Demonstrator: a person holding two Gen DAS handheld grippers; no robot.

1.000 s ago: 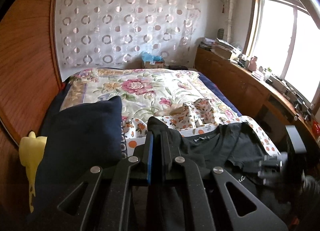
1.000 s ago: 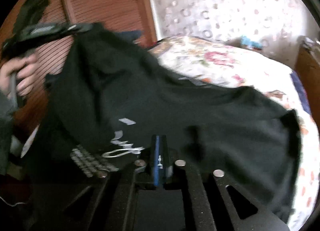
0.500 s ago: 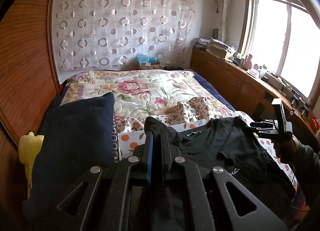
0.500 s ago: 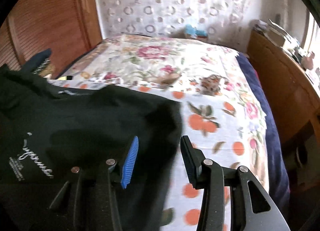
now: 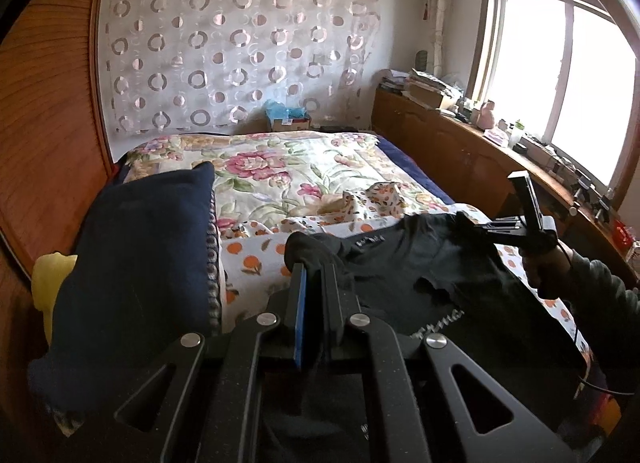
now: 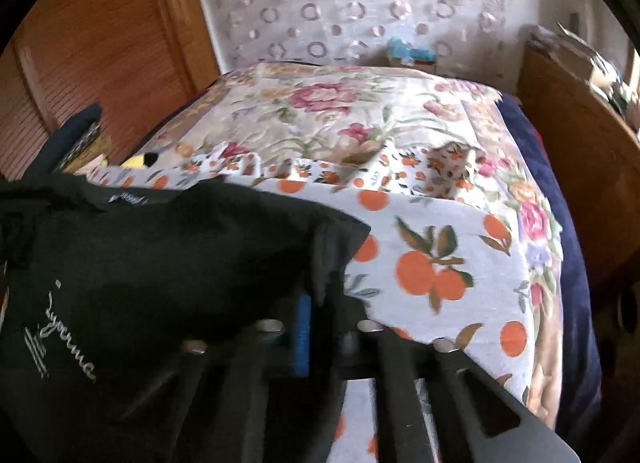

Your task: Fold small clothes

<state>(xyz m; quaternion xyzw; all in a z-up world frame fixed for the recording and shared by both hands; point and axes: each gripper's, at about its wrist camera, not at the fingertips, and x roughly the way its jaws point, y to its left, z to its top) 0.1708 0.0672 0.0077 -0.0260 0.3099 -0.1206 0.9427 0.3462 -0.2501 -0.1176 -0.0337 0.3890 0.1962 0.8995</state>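
A black T-shirt [image 5: 432,263] with white script print hangs stretched over the bed between both grippers. My left gripper [image 5: 316,267] is shut on one shoulder or sleeve of it. My right gripper [image 6: 320,299] is shut on the other sleeve edge of the T-shirt [image 6: 160,263]. The right gripper also shows in the left wrist view [image 5: 480,227], at the right, held in a hand. The neck label faces up between them.
The bed carries a floral quilt [image 5: 280,167] and an orange-print sheet [image 6: 432,263] with a crumpled fold. A dark blue pillow [image 5: 140,255] and a yellow toy [image 5: 48,283] lie at left. A wooden cabinet [image 5: 460,159] runs along the right, under a window.
My right gripper was open beside the shirt's sleeve half a second ago and has now shut on it. The shirt has been drawn out flatter between the grippers. The left gripper kept its hold.
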